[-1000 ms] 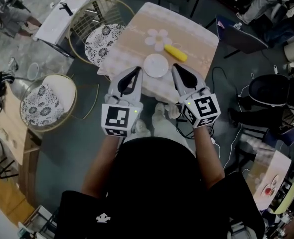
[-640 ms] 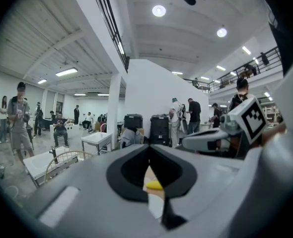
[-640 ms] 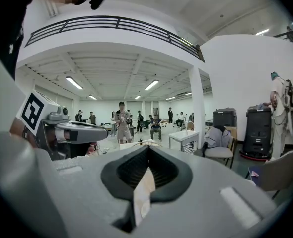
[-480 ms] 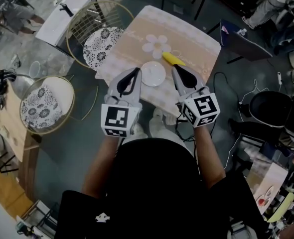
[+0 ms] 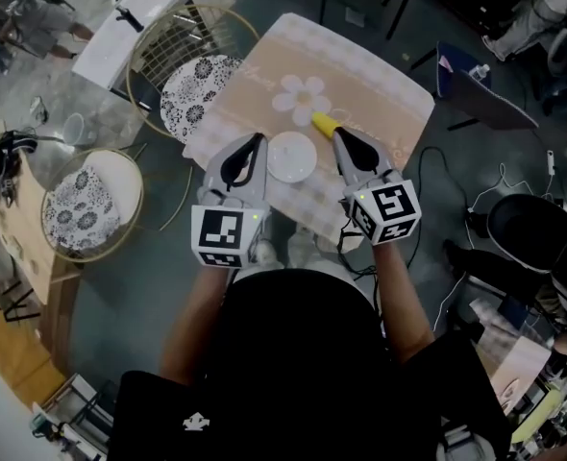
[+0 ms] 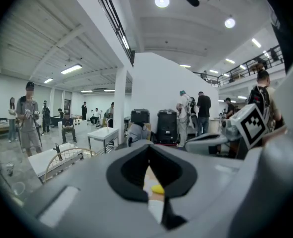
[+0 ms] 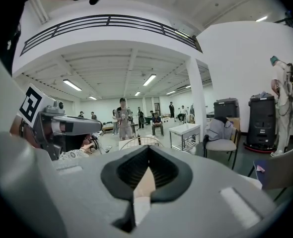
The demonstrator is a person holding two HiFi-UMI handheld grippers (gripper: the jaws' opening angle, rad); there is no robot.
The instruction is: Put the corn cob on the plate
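The yellow corn cob (image 5: 321, 122) lies on a square table with a beige cloth (image 5: 380, 94), just past a white flower print. A small white plate (image 5: 290, 156) sits near the table's front edge, to the cob's lower left. My left gripper (image 5: 258, 138) hovers over the table's front edge left of the plate, shut and empty. My right gripper (image 5: 338, 133) is shut and empty too, its tip right beside the cob's near end and hiding part of it. In the left gripper view the cob (image 6: 158, 189) shows through the gap behind the shut jaws.
Two round wire chairs with patterned cushions (image 5: 197, 83) (image 5: 82, 200) stand left of the table, and a white side table (image 5: 130, 32) stands beyond them. A dark chair (image 5: 480, 94) and a black bin (image 5: 529, 209) stand to the right, with cables on the floor. People stand farther off.
Both grippers have moved forward over the table's front edge, either side of the plate. The right tip now reaches the cob's near end. Jaws stayed shut.
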